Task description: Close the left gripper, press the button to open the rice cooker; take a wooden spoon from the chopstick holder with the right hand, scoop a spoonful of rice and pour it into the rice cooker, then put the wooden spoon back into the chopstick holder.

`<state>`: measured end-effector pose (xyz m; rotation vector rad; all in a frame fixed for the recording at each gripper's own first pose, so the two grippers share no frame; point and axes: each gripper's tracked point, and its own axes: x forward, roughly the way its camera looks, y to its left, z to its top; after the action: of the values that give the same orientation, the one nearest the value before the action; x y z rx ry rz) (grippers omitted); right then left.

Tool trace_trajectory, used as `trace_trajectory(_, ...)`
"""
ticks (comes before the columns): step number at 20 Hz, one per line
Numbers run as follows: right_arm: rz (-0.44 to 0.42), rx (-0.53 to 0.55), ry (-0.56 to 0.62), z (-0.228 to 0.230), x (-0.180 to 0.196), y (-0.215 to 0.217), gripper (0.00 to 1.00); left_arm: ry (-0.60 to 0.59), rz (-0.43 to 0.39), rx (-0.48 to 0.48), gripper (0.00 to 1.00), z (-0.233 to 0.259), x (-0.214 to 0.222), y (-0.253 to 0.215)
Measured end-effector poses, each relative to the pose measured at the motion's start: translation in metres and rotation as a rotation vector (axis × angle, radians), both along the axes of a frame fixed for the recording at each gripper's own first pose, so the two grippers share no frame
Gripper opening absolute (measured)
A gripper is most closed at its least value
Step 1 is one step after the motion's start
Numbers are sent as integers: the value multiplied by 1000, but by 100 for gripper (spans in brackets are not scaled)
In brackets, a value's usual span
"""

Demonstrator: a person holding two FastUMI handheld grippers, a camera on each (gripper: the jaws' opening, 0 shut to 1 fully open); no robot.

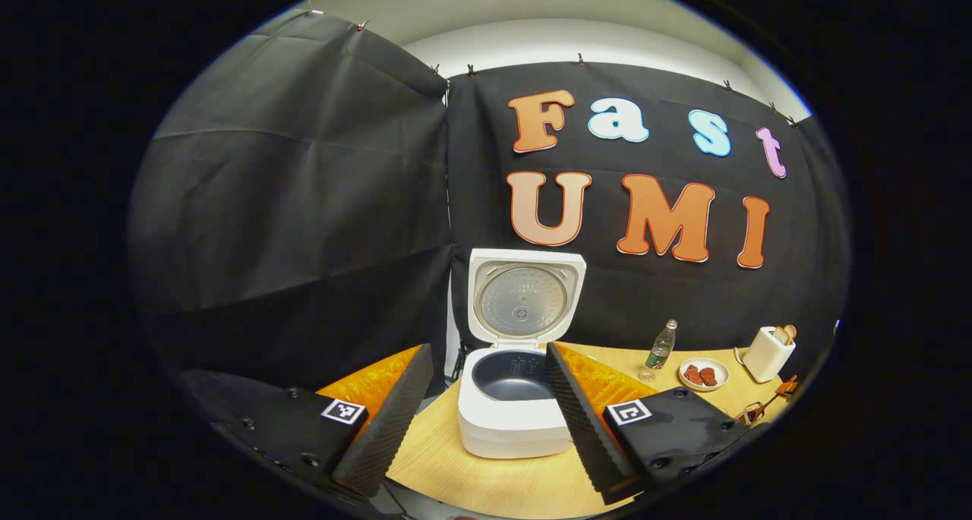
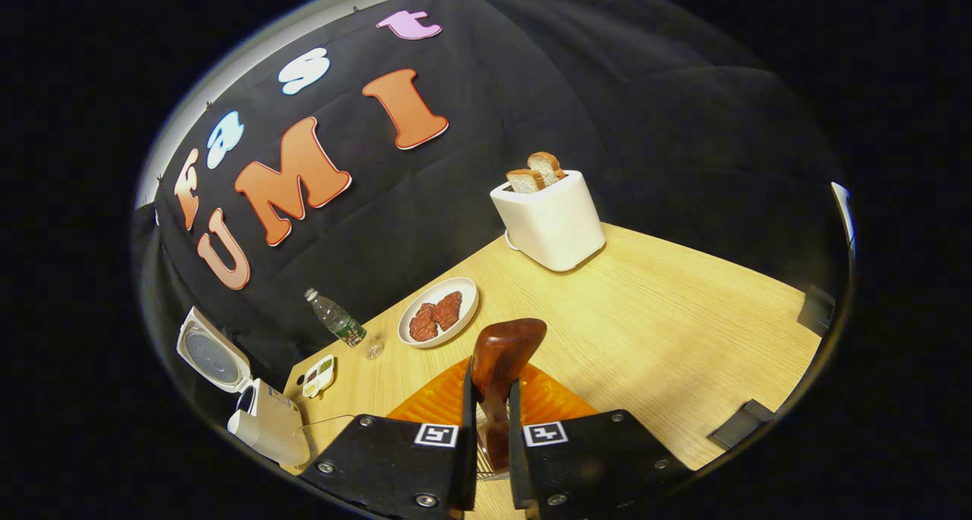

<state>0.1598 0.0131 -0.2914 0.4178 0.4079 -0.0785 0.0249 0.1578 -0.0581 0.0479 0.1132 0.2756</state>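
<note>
Looking along the left gripper [image 1: 486, 406] in the left gripper view: fingers spread wide, nothing between them, held above the near edge of the wooden table [image 1: 493, 482]. Straight ahead, framed by the gap between the two fingers, the rice cooker [image 1: 510, 421], standing with its lid [image 1: 524, 300] swung fully up and the dark inner pot [image 1: 510, 376] exposed. Beyond the right-hand finger, farther back on the table: a plastic bottle [image 1: 661, 347], then a white plate [image 1: 704, 374] with reddish pieces on it, then a white toaster [image 1: 767, 353] with bread in its slots. At the far right edge, a small cluster of wooden-looking items, too small to tell apart.

Turning to the right gripper view: right gripper [image 2: 490, 429] drawn narrow, both fingers pressing on the handle of the wooden spoon [image 2: 501, 360], whose dark bowl stands up ahead of the fingertips. Just below the fingers, thin wires of what may be the chopstick holder, not clear enough to say. Ahead and slightly left, the plate of reddish pieces; farther ahead to the right, the toaster with two bread slices. Off to the left, the bottle, a small flat tray [image 2: 319, 376], and farthest left the open rice cooker at the table's corner.
</note>
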Motion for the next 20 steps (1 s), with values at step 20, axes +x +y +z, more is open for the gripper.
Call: trace_trajectory(20,171,-270,-255,171,-63,153,2,-45,-108,-54,100,32,16,38)
